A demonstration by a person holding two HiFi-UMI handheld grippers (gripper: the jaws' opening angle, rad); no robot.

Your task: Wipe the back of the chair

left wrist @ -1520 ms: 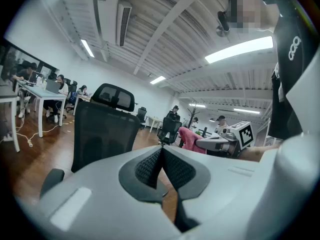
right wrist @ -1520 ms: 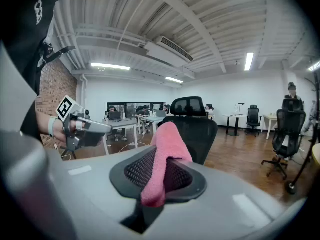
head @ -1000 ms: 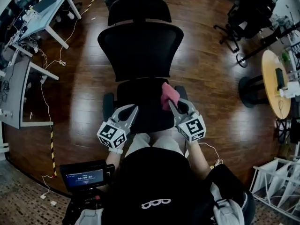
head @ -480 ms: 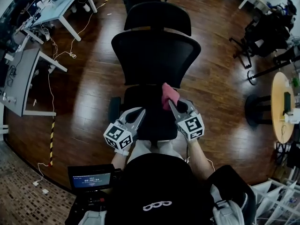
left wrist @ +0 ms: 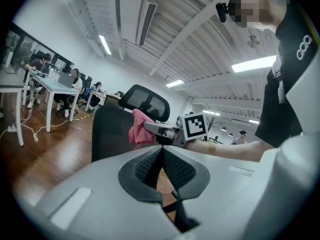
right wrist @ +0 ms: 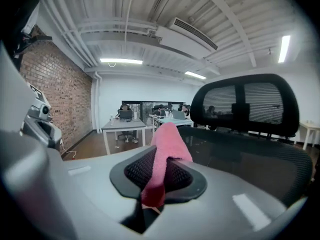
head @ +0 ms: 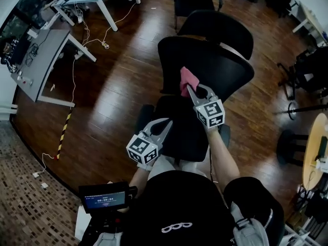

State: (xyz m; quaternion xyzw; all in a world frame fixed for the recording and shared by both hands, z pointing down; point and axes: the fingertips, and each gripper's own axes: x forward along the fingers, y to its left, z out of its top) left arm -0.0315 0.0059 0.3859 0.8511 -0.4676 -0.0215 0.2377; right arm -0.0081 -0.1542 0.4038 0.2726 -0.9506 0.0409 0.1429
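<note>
A black mesh office chair (head: pixel 212 68) with a headrest (head: pixel 218 25) stands in front of me, its back (right wrist: pixel 250 159) facing me. My right gripper (head: pixel 193 90) is shut on a pink cloth (head: pixel 188 79), raised against the front of the chair's back. In the right gripper view the pink cloth (right wrist: pixel 165 144) sticks up between the jaws, beside the mesh. My left gripper (head: pixel 165 126) hangs lower, over the seat (head: pixel 185 132), jaws closed with nothing in them. The left gripper view shows the right gripper (left wrist: pixel 162 130) and the pink cloth (left wrist: pixel 138 129) at the chair's back (left wrist: pixel 110 131).
White desks (head: pixel 48 55) with cables on the floor (head: pixel 102 94) stand at the left. Other chairs (head: pixel 307 68) and a round wooden table (head: pixel 315 152) are at the right. People sit at desks (left wrist: pixel 52 86) in the background. A small screen (head: pixel 105 197) sits near my waist.
My right gripper has lifted with the pink cloth from over the seat up to the chair's back. The view has swung, so the chair now sits further right. The left gripper stays low.
</note>
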